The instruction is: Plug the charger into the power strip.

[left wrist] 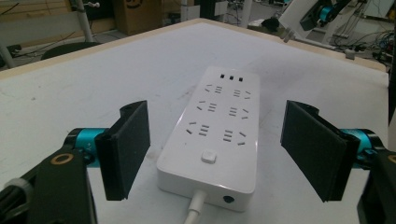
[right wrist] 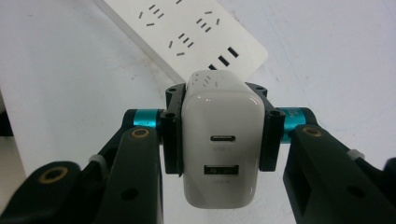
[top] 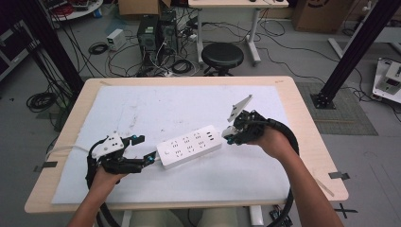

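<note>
Two grippers flank the strip [top: 189,146], which lies mid-table toward the near edge. The left gripper [left wrist: 215,149] stands released around its cord end. The right gripper [right wrist: 219,135] is clenched on a charger [right wrist: 222,144] above the far end.

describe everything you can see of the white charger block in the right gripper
The charger is a glossy white plastic block with rounded corners. Its near face carries two ports, a small oval one above a wider rectangular one. The right gripper clamps its two sides, holding it just above the power strip at the end with three slots.
</note>
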Tool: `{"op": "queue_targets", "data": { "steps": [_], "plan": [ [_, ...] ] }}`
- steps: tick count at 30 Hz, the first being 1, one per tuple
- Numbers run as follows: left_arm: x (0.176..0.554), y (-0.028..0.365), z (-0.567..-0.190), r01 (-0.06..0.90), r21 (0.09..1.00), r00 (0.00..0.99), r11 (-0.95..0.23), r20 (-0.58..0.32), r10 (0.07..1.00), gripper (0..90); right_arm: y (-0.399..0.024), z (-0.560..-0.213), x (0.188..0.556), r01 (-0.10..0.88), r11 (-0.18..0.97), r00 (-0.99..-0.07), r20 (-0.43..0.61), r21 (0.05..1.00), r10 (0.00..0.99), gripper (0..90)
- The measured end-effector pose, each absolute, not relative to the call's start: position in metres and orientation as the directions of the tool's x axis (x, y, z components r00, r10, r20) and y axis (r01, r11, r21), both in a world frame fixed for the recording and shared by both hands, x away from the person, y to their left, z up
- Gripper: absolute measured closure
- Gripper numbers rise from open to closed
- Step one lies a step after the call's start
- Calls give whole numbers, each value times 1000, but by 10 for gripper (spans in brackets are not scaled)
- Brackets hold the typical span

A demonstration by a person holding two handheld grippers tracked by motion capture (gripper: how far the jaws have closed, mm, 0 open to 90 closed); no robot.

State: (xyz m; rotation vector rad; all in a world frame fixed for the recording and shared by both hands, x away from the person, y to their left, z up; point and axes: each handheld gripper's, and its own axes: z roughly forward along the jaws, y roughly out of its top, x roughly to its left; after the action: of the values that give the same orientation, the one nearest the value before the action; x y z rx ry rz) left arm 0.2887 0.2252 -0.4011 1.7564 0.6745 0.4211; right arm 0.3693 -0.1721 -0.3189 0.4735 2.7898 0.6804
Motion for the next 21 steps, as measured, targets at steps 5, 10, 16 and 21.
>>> {"op": "queue_targets", "data": {
  "steps": [5, 10, 16, 21],
  "plan": [
    [290, 228, -402, 225, 959, 765, -174, -63, 641, 242, -158, -320, 381, 208, 865, -940, -150, 457, 305, 628],
    [290, 231, -403, 228, 957, 763, -179, -62, 644, 242, -148, -321, 390, 186, 875, -948, -153, 447, 279, 629],
    [291, 234, -405, 233, 957, 759, -175, -67, 648, 242, -137, -322, 401, 164, 885, -958, -143, 437, 249, 629],
    [292, 235, -406, 236, 957, 756, -170, -71, 651, 242, -131, -321, 409, 104, 892, -970, -154, 440, 189, 629]
  ]
}}
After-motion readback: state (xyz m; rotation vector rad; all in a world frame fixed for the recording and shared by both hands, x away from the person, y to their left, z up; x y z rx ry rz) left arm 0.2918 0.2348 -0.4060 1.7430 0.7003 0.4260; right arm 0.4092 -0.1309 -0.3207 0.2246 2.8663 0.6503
